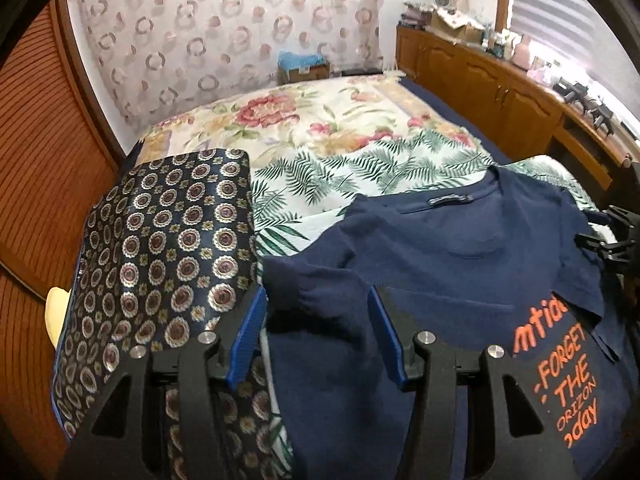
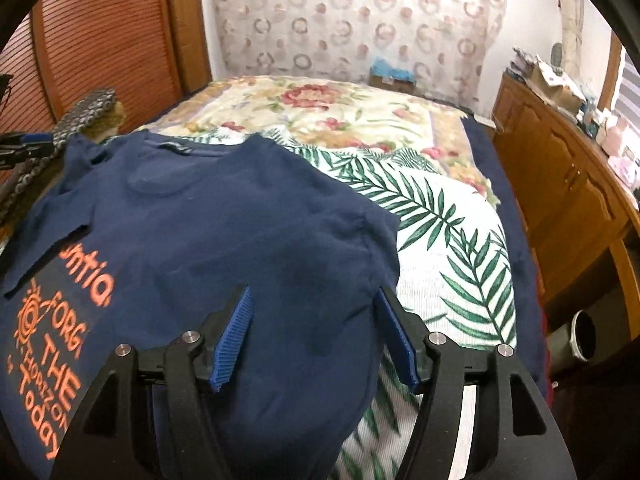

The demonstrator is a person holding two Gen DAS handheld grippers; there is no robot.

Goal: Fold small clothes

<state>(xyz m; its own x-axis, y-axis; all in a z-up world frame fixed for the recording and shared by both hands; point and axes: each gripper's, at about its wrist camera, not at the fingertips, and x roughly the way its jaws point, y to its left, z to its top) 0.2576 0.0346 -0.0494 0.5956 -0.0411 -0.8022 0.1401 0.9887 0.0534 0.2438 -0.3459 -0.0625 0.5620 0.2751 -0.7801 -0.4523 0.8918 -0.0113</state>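
Currently navy cotton T-shirt with orange lettering lies on palm-print bedspread, apparently half folded. Left gripper and right gripper both open, gripping nothing. Risk: loose sleeve unfolding if snagged.

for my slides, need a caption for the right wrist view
Open right gripper over a navy t-shirt on a leaf-print sheet.

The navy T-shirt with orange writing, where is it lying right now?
The navy T-shirt lies on the palm-leaf sheet, in front of both wrist cameras, with the dark patterned cloth beside it.
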